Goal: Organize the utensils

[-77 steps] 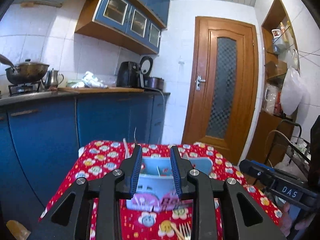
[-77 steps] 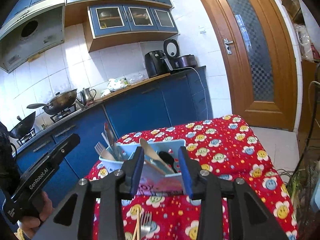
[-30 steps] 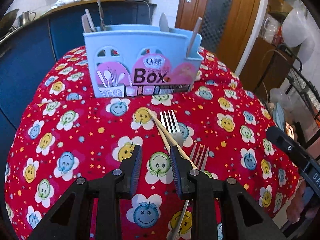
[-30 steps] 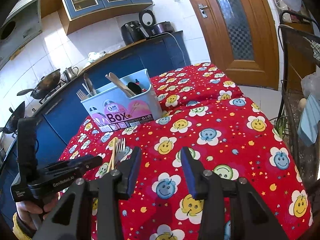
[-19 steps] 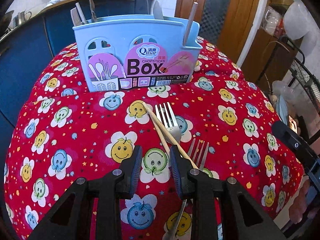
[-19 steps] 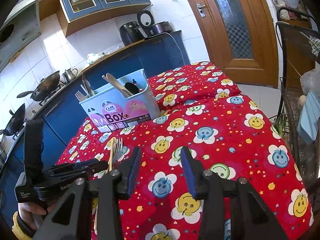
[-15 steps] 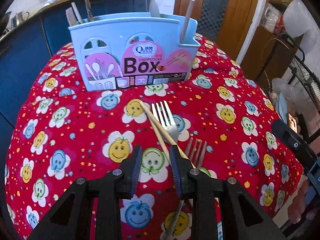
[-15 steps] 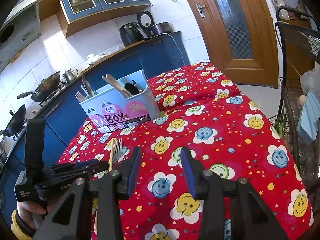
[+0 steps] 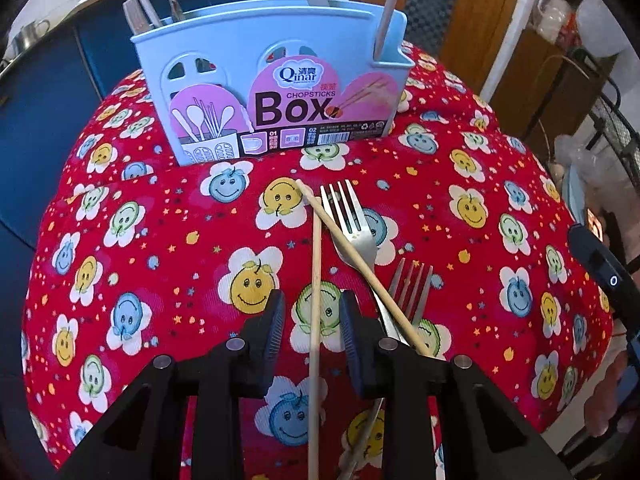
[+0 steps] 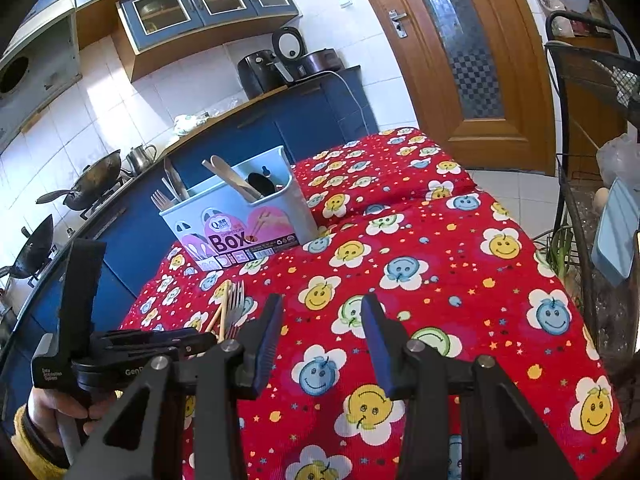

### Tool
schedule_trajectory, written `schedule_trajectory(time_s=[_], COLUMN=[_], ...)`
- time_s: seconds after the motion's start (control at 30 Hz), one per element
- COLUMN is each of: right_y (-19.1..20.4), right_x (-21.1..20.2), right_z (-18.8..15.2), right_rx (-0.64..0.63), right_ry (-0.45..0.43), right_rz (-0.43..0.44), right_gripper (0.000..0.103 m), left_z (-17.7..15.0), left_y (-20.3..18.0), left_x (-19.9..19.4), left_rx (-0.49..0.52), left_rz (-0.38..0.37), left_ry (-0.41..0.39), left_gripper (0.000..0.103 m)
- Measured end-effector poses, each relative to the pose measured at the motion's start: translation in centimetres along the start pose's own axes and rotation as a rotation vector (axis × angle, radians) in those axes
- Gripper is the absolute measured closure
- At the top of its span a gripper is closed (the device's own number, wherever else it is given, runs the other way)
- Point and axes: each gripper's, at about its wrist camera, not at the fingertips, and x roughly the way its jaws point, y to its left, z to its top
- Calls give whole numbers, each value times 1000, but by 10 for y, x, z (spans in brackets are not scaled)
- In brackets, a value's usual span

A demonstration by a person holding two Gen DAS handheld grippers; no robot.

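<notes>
Both fork (image 9: pixel 352 220) handles and the lower chopstick (image 9: pixel 315 300) ends run under the left gripper (image 9: pixel 312 334) and the frame's bottom edge.

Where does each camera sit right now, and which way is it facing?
Left wrist: on the left tool, angled steeply down at a chopstick, forks and the blue box; own fingers show.
Right wrist: on the right tool, looking across the tablecloth toward the counter; own fingers, left hand.
Shared: box, forks, chopsticks.

blue cabinets (image 10: pixel 304 120), white tiles (image 10: pixel 120 92), wooden door (image 10: pixel 460 40).
</notes>
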Motion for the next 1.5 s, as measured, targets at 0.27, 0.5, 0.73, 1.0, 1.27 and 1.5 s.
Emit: schedule_trajectory(time_s=[0.27, 0.5, 0.73, 1.0, 1.27, 1.5], right_y=[0, 1, 9, 36, 74, 105], right_x=[1, 1, 4, 20, 44, 75], right_z=[-2, -2, -2, 3, 9, 4], right_rx=[6, 6, -11, -79, -194, -289], right_ry=[7, 12, 31, 104, 207, 310], right_rz=[10, 11, 10, 35, 64, 67], right_gripper=[59, 59, 59, 59, 59, 59], left_z=[12, 9, -7, -19, -27, -33], left_y=[4, 31, 56, 75, 82, 95], left_x=[6, 5, -22, -60, -91, -96], left_rx=[18, -111, -194, -225, -202, -217], left_rz=[-18, -127, -157, -135, -66, -72], left_ry=[41, 30, -102, -305, -471, -532], left_gripper=[96, 100, 100, 100, 100, 100])
